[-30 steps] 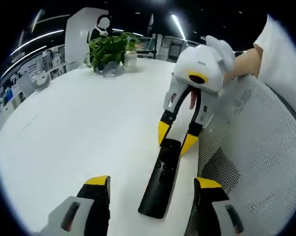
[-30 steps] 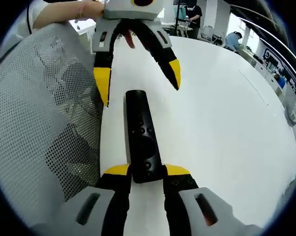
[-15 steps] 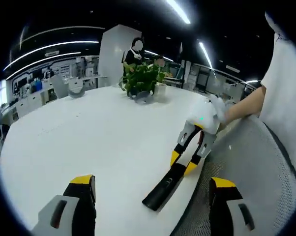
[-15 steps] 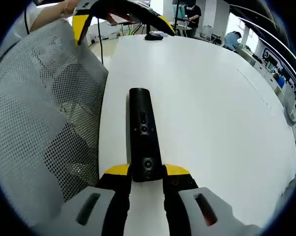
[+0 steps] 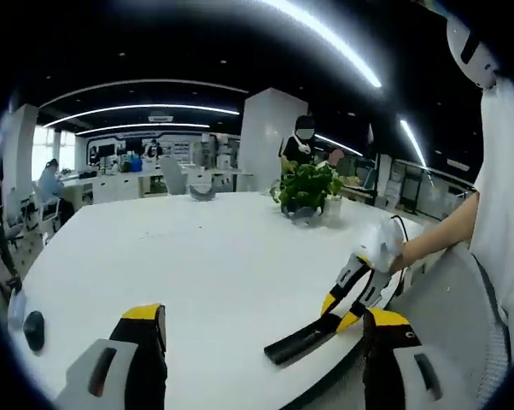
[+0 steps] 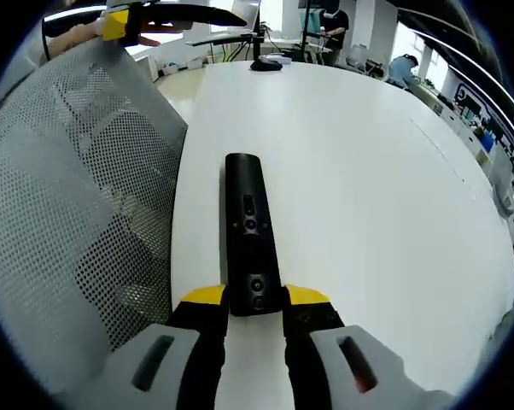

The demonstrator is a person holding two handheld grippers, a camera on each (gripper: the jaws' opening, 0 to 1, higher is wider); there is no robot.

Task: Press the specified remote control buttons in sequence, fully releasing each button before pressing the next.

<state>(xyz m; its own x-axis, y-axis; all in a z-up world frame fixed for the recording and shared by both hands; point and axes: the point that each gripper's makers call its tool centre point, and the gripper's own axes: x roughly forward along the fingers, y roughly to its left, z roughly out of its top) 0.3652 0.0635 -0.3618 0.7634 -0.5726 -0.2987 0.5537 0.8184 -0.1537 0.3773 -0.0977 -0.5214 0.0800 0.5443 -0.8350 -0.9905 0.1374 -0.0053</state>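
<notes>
In the right gripper view, the right gripper (image 6: 242,296) has its yellow-tipped fingers (image 6: 202,296) pinching the near end of a black remote control (image 6: 248,231), which lies flat on the white surface (image 6: 368,188) and runs straight ahead from between them, its buttons facing up. Just left of those fingers, a grey mesh chair back (image 6: 69,196) stands against the edge of the surface. Far ahead and to the left, above the chair, the left gripper (image 6: 154,17) shows with one yellow tip, well apart from the remote. In the left gripper view, the left gripper (image 5: 265,320) is held up off the surface with its fingers (image 5: 146,316) spread wide and nothing between them. Ahead of them and nearer the right finger, the remote control (image 5: 301,339) lies close to the edge of the surface (image 5: 180,265), its far end gripped by the right gripper (image 5: 344,312), which a person's hand (image 5: 385,248) holds. Farther ahead, a potted plant (image 5: 306,190) stands on the surface, and a small dark object (image 5: 33,329) lies well out to the left of the left finger.
</notes>
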